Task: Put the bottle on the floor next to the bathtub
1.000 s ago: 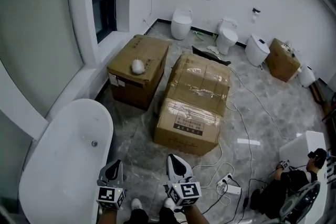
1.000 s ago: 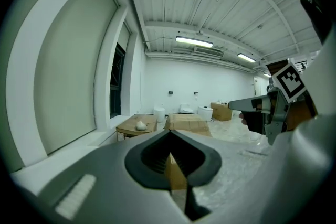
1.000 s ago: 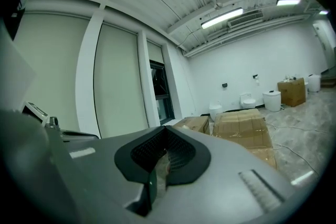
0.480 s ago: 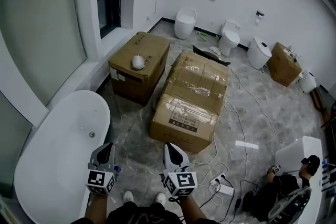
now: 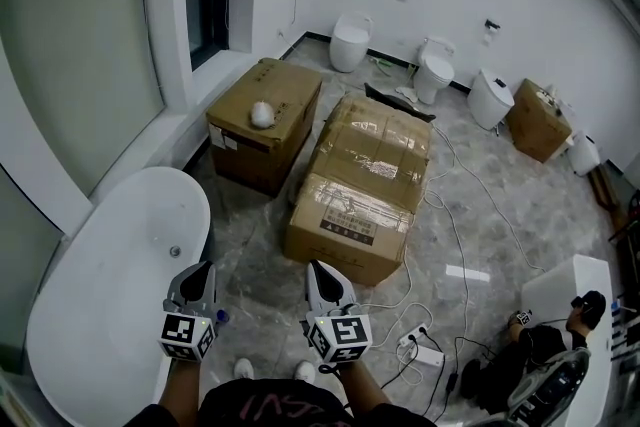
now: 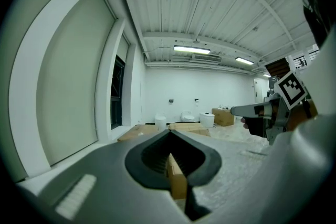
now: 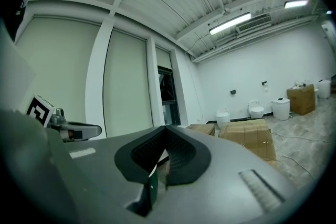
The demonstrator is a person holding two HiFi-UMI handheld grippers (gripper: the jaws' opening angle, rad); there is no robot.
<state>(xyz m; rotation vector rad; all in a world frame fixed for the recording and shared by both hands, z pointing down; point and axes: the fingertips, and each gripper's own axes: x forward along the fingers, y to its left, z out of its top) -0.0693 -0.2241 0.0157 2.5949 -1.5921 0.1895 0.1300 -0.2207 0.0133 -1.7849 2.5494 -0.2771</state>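
Your left tool (image 5: 199,269) and right tool (image 5: 318,269) are closed empty; stepping right, you could trip on the power strip (image 5: 428,355) at lower right.

Heads up, that small bluish thing (image 5: 218,317) just right of the left gripper (image 5: 196,275) is too tiny to identify, same for the white lump (image 5: 262,114) on the far left box (image 5: 290,90), and the bathtub's (image 5: 100,275) near end gets cut off by the bottom edge.
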